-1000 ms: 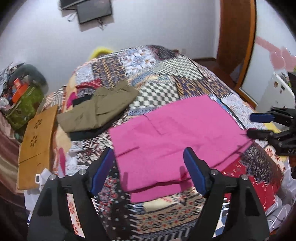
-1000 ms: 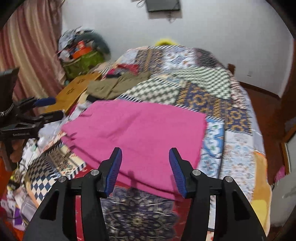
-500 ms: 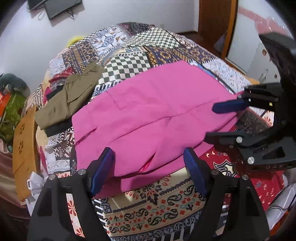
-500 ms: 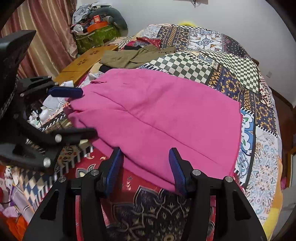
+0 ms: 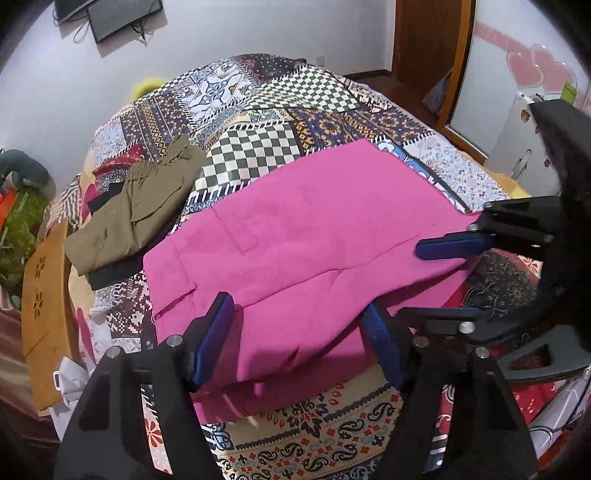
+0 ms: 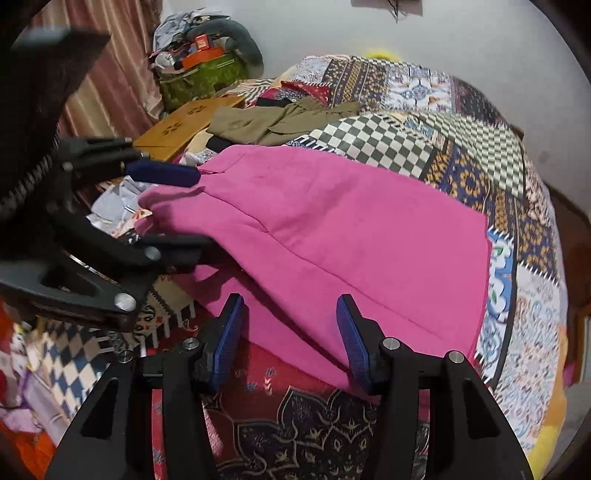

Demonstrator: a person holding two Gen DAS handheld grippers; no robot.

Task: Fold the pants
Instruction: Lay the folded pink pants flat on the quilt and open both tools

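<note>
1. Patchwork bedspread (image 5: 280, 147) covers the whole work surface; white wall and a dark wall-mounted screen (image 5: 122, 18) lie behind it. Bedroom setting, cluttered floor along one side.
2. Left gripper (image 5: 295, 332): jaws spread but closing at this moment. The near hem of the pink pants (image 5: 314, 236) lies between and below the blue pads; no pad is pressing cloth yet.
3. Right gripper (image 6: 291, 328): jaws part-open and steady, straddling the near edge of the pink pants (image 6: 351, 229). Nothing pinched.
4. Change over the last second: both grippers have come down and in toward the near edge. The pink cloth filled less of each view a second ago; now it runs right up to the pads. The two grippers also sit much closer together, each showing large in the other's view.
5. Reading: approach done, grasp starting on the left. Judged step: pinch the near edge at two points, then carry it over toward the far side.
6. Pants lie flat, mid-bed, already doubled by the look of the layered hem.
7. Beyond them: olive garment (image 5: 136, 206) folded on a dark one, touching neither gripper. Wooden tray (image 5: 44, 306) at the bed's edge.
</note>
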